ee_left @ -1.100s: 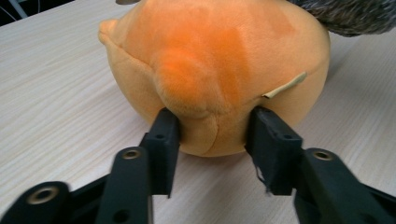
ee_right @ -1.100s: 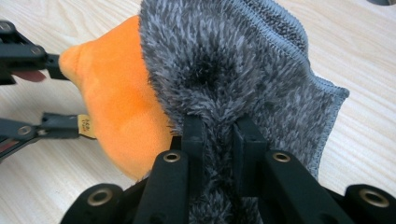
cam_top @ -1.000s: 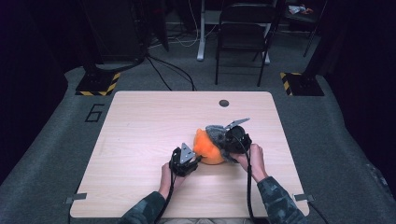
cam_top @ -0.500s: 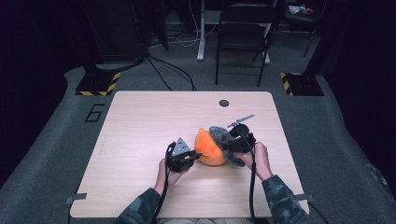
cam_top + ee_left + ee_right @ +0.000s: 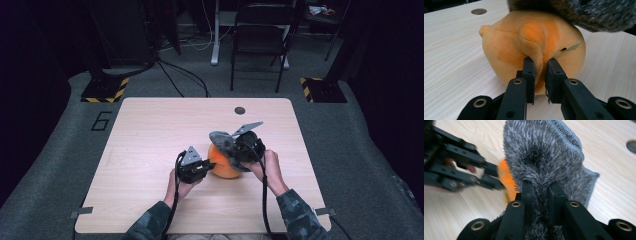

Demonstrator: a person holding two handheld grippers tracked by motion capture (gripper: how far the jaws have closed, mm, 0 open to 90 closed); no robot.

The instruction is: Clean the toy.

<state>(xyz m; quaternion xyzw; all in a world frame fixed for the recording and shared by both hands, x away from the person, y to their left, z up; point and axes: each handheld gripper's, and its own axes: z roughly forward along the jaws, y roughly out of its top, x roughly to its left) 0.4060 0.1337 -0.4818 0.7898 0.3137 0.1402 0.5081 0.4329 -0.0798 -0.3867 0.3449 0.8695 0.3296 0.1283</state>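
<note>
An orange plush ball [image 5: 224,162] [image 5: 534,47] rests on the wooden table [image 5: 150,135] near its middle. My left gripper [image 5: 200,166] [image 5: 540,75] is shut on a fold of the plush at its near side. A grey furry cloth [image 5: 224,142] [image 5: 544,155] drapes over the top and right of the plush. My right gripper [image 5: 242,150] [image 5: 540,195] is shut on that cloth, with fur bunched between the jaws. In the right gripper view the left gripper [image 5: 495,176] shows at the left, against a sliver of the orange plush [image 5: 507,182].
A round cable hole [image 5: 240,110] [image 5: 479,11] sits near the table's far edge. A folding chair [image 5: 260,40] and floor cables [image 5: 175,70] stand beyond the table. Bare wood lies to the left of the plush.
The right gripper has drawn the grey cloth further over the orange plush. The left gripper has shifted slightly and keeps its pinch on the plush.
</note>
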